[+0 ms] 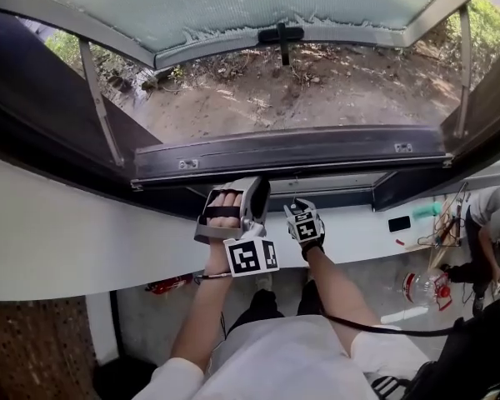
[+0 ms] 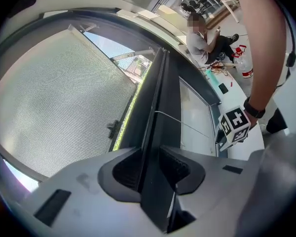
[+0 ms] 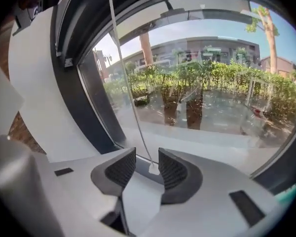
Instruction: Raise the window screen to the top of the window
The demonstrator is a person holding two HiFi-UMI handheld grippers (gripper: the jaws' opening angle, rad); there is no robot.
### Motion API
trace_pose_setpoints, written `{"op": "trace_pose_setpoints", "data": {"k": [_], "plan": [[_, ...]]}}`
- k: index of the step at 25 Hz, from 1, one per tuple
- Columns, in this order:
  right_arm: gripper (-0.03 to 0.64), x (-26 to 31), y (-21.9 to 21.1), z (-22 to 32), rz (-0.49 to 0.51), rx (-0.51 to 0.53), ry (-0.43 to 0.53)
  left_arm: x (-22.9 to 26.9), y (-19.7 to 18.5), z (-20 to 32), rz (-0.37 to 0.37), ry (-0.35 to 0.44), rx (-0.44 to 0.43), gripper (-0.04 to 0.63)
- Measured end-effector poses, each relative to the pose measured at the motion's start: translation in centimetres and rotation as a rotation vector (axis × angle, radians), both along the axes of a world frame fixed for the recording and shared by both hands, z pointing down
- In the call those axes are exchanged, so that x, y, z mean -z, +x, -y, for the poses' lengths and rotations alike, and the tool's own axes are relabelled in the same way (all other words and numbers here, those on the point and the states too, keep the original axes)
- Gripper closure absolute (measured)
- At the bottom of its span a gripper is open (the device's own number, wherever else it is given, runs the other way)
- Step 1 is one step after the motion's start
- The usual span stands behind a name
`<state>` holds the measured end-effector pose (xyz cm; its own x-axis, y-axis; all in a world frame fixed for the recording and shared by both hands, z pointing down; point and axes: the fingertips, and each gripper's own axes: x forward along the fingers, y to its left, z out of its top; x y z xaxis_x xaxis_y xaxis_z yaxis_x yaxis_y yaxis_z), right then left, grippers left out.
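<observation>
The mesh window screen (image 1: pixel 233 2) sits high in the window, its bottom rail carrying a black handle (image 1: pixel 281 35). In the left gripper view the screen (image 2: pixel 54 98) fills the left side. My left gripper (image 1: pixel 248 187) is shut on the thin dark window frame rail (image 2: pixel 160 112), which runs between its pads (image 2: pixel 127 171). My right gripper (image 1: pixel 301 210) is beside it, just below the dark sill (image 1: pixel 292 151). Its jaws stand open (image 3: pixel 140 169). A thin white cord (image 3: pixel 124 78) hangs down between them, and its small white end piece (image 3: pixel 153 169) is not pressed by either pad.
A white ledge (image 1: pixel 67 240) runs under the window. At the right a person (image 1: pixel 493 219) sits by tools, a dark phone (image 1: pixel 399 223) and a clear spray bottle (image 1: pixel 421 288). Outside lie bare dirt and plants (image 1: pixel 317 82). A black cable (image 1: pixel 383 330) trails from my right arm.
</observation>
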<state>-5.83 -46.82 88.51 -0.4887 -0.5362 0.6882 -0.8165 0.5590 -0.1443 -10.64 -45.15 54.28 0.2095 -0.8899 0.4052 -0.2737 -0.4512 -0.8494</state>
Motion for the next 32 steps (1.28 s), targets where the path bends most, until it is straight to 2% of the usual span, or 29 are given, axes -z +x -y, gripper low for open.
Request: {"op": "trace_pose_setpoints", "data": {"k": [2,5,7,11,18,25,29,32], "plan": [[0.474,-1.3,0.2,-0.5,-0.020,-0.011,-0.041,-0.1,0.1,-0.1,-0.003,-0.003,0.003,0.491],[0.480,-1.9,0.1,-0.4,0.031,-0.055,-0.042,0.0,0.1,-0.1,-0.010,-0.002,0.011,0.491],[0.580,-1.4,-0.4,-0.2,0.057,-0.044,-0.026,0.1,0.0,0.1,-0.011,0.005,0.015,0.491],[0.589,-1.5,-0.7,-1.8,0.061,0.008,-0.052,-0.1,-0.1,0.3,-0.011,0.010,0.016,0.491],[0.591,-1.0,3.6,-7.9,0.035,-0.039,-0.091,-0.3,-0.3,-0.4,-0.005,0.009,0.008,0.491],[0.591,1.2,6.4,-11.3,-0.034,-0.038,-0.035,0.1,-0.2,-0.3,-0.020,0.012,-0.014,0.518],[0.591,0.5,6.0,-12.8,-0.008,-0.058,-0.081,0.3,-0.2,-0.1,-0.054,0.036,-0.011,0.540],[0.591,0.8,4.7,-13.3,0.004,-0.037,-0.084,0.1,-0.1,0.0,-0.085,0.040,0.025,0.546]]}}
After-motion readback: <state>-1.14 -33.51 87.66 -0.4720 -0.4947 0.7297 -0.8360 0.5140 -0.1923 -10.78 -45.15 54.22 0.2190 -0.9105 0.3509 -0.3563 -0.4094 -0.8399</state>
